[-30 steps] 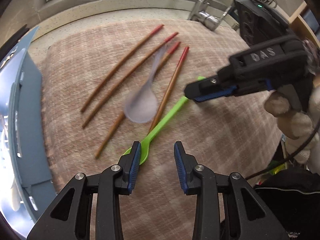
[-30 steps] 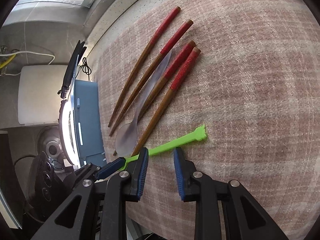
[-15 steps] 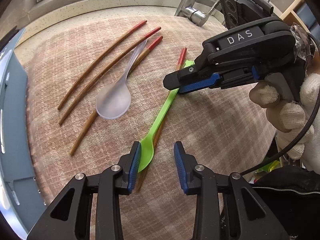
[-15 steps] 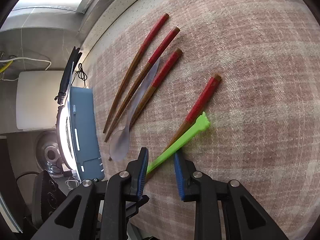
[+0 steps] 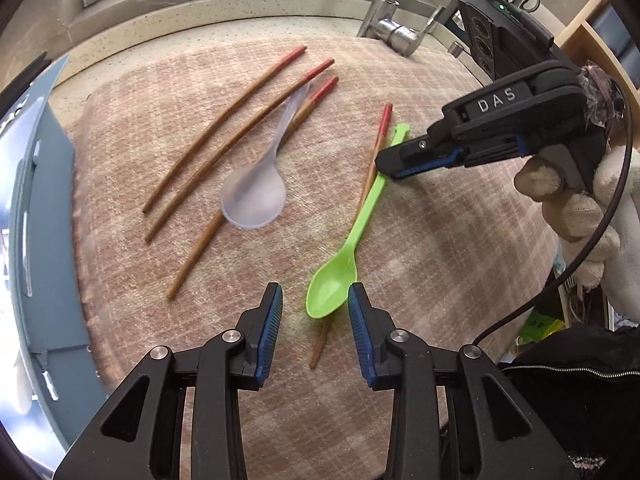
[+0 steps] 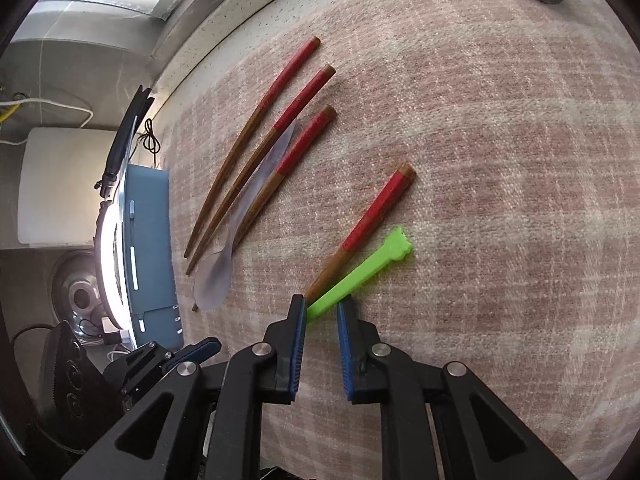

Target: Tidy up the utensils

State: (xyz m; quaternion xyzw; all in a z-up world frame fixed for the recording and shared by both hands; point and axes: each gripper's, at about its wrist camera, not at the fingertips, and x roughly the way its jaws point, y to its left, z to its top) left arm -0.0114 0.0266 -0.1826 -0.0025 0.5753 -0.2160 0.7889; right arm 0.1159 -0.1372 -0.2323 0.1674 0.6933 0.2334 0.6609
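A green plastic spoon [image 5: 364, 216] lies on the pink checked cloth [image 5: 440, 260], crossing one red-tipped chopstick [image 5: 382, 124]. Its bowl sits between the fingers of my left gripper [image 5: 315, 300], which is open and not pressing on it. My right gripper [image 6: 321, 312] straddles the spoon's handle [image 6: 368, 268]. Its jaws are closing, with a gap still beside the handle. In the left wrist view the right gripper [image 5: 390, 166] hovers low over that handle. Three more chopsticks [image 5: 224, 128] lie together to the left, and a clear spoon [image 5: 254, 196] rests across one of them.
A blue-grey rack [image 5: 44, 220] borders the cloth on the left. A steel faucet [image 5: 394, 20] and a black device [image 5: 500, 32] stand at the back right. A white-gloved hand [image 5: 580, 208] holds the right gripper. The stone counter edge runs behind the cloth.
The green spoon and the chopstick under it have swung away from the other three. The spoon bowl now sits between the left jaws. The right jaws have narrowed around the handle.
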